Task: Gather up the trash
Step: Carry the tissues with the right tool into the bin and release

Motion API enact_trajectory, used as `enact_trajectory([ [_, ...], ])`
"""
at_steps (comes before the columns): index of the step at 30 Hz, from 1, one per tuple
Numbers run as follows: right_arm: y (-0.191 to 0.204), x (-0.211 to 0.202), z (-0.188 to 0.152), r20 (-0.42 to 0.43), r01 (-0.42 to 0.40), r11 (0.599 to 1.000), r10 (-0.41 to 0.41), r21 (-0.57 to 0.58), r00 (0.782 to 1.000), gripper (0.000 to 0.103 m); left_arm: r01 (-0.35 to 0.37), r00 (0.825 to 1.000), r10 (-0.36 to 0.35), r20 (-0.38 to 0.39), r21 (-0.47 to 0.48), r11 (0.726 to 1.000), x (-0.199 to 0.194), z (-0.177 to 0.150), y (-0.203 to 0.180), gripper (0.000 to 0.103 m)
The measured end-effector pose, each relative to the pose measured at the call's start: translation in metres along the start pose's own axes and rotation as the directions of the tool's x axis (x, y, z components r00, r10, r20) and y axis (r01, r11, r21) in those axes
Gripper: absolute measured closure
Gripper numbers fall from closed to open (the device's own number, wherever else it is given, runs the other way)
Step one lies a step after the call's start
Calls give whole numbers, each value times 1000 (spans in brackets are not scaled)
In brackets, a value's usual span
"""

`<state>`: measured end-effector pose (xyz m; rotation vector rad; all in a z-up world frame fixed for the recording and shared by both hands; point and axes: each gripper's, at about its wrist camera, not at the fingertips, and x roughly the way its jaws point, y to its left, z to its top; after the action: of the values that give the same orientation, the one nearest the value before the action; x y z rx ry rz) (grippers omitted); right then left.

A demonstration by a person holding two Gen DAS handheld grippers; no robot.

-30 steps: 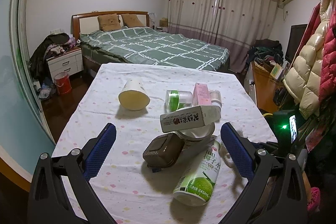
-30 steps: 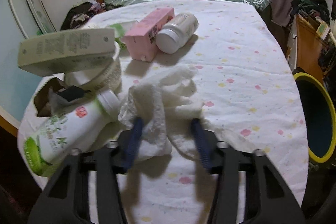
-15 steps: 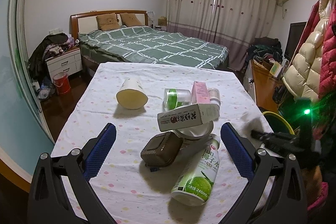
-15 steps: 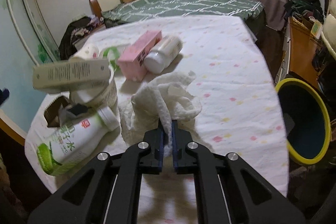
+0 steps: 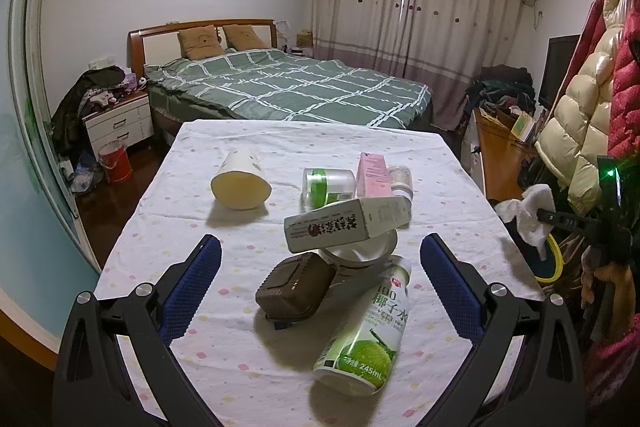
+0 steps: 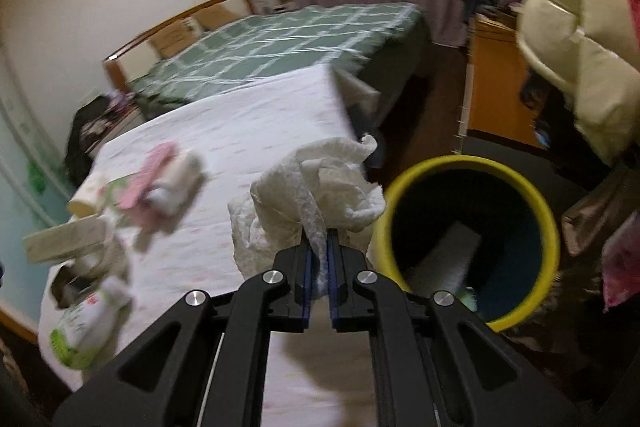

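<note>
My right gripper (image 6: 318, 253) is shut on a crumpled white paper towel (image 6: 308, 195) and holds it in the air at the table's right edge, just left of a yellow-rimmed bin (image 6: 472, 239). The towel also shows in the left wrist view (image 5: 528, 213), off the table's right side. My left gripper (image 5: 320, 283) is open above a pile of trash: a brown box (image 5: 294, 285), a green coconut-water bottle (image 5: 368, 327), a long carton (image 5: 348, 225) on a white bowl (image 5: 360, 251).
Farther on the table (image 5: 200, 307) lie a paper cup (image 5: 240, 183), a green-labelled jar (image 5: 326, 183), a pink carton (image 5: 374, 175) and a small bottle (image 5: 400, 177). A bed (image 5: 280, 87) stands beyond. Coats (image 5: 580, 131) hang at the right.
My right gripper closed on the paper towel, lifted it off the table and swung right toward the bin. My left gripper stayed open over the pile.
</note>
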<state>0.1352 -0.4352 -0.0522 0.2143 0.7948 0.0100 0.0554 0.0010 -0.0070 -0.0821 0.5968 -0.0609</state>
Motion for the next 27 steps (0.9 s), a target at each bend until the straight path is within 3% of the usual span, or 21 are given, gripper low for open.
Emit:
enact_trajectory([
  [11,-81,47,3,-68,172,980,-166,96,984,96,16,1000,-15,-6,42,999,12,8,-24,5],
  [19,-111,84,3,-142,215,968,-197,126,970,95,21,1000,-20,-17,68,997,20,13,-41,5],
  [21,-115,88,2,-149,214,968,-193,135,970,86,23,1000,-22,-21,72,997,22,14,-43,5],
  [23,-115,88,2,-146,207,968,-187,140,971,64,25,999,-23,-23,76,997,23,15,-45,5],
  [27,-117,84,2,-135,207,968,-188,144,973,62,31,999,-28,-31,80,996,26,15,-47,5],
])
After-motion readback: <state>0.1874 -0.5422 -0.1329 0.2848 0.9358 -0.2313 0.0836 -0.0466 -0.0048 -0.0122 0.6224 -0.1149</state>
